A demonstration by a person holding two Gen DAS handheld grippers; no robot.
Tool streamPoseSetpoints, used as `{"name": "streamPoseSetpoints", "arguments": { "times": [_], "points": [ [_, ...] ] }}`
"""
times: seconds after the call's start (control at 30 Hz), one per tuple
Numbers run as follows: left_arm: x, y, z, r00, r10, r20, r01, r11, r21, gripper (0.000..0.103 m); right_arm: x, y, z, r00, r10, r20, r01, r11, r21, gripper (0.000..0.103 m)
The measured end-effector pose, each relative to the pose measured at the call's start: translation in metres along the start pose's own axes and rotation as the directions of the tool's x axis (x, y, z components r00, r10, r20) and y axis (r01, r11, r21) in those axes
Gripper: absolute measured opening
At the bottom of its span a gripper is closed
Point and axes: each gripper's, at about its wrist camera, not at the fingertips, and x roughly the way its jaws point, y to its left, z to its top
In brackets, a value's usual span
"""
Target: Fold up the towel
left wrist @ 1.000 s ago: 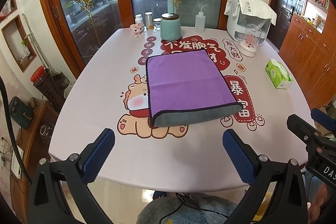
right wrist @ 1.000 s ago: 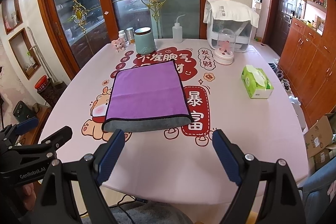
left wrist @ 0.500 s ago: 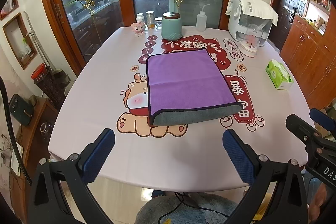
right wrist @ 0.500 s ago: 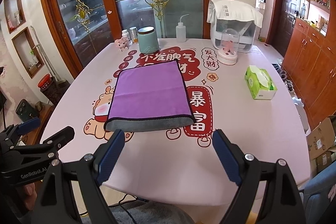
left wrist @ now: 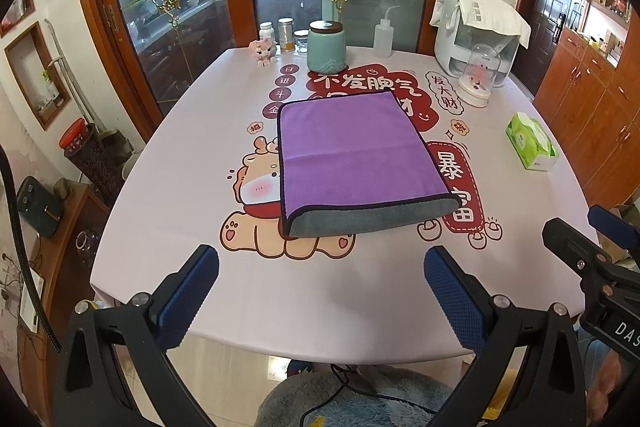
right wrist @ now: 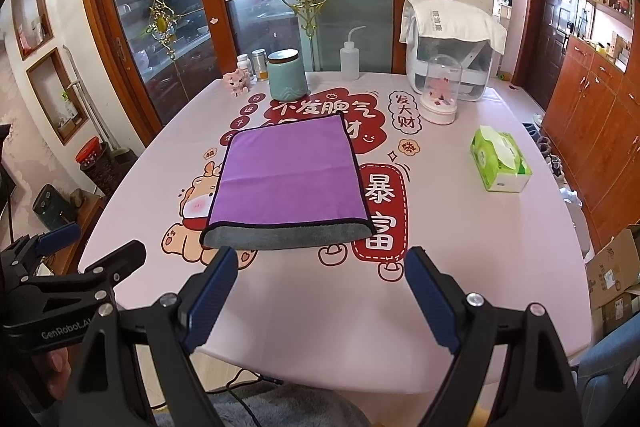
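Note:
A purple towel (left wrist: 352, 155) with a grey underside lies folded in the middle of the table, its grey fold edge toward me; it also shows in the right wrist view (right wrist: 288, 179). My left gripper (left wrist: 320, 291) is open and empty, held above the table's near edge, short of the towel. My right gripper (right wrist: 320, 291) is open and empty, also at the near edge, just short of the towel's grey fold. The other gripper shows at each view's side.
At the far edge stand a teal canister (left wrist: 326, 47), small jars (left wrist: 285, 34), a pink figurine (left wrist: 263, 51) and a squeeze bottle (left wrist: 382, 37). A white appliance (left wrist: 476, 35) and glass dome (left wrist: 478, 77) stand far right. A green tissue box (left wrist: 532, 147) lies right.
Both grippers have drifted slightly forward toward the towel. The towel has not moved and both grippers stay open.

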Motion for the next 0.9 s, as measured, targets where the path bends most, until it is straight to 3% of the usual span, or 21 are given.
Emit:
{"name": "streamPoseSetpoints", "arguments": {
  "times": [0.9],
  "points": [
    [-0.0044,0.0012,0.0012,0.999,0.03,-0.011,-0.03,0.999,-0.02,0.102,-0.0028,-0.0011,0.002,1.0,0.014,0.023,-0.014,1.0,-0.018,0.086]
  ]
}}
